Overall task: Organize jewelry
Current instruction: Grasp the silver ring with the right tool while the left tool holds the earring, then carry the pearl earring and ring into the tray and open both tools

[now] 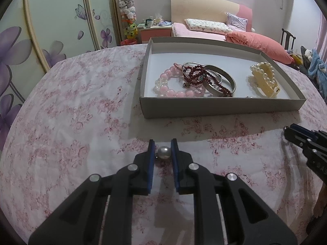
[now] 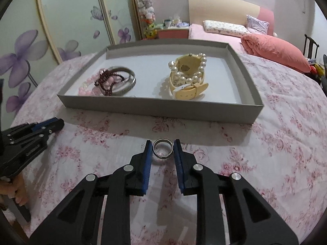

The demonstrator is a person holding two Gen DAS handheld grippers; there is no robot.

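Left tool (image 1: 163, 150) pinches glossy white pearl (image 1: 164, 152); silver ring (image 2: 162, 150) round.

Two black plastic grippers with blue pads

The left gripper (image 1: 163, 146) and right gripper (image 2: 162, 147) have angular black arms, round silver screws and blue finger pads (image 2: 147, 163). At the lower left of the right wrist view, bare skin of the person's hand (image 2: 19, 189) shows (partly cut off).

A pearl earring (image 1: 164, 152) is sitting between my left jaws, and a silver ring (image 2: 162, 151) is standing upright between my right jaws. In the grey tray (image 2: 155, 107), pink beads (image 1: 173, 83), dark red beads (image 1: 199, 75), silver bangles (image 1: 221, 81) and a pearl-wrapped cream watch (image 2: 188, 77) are lying.
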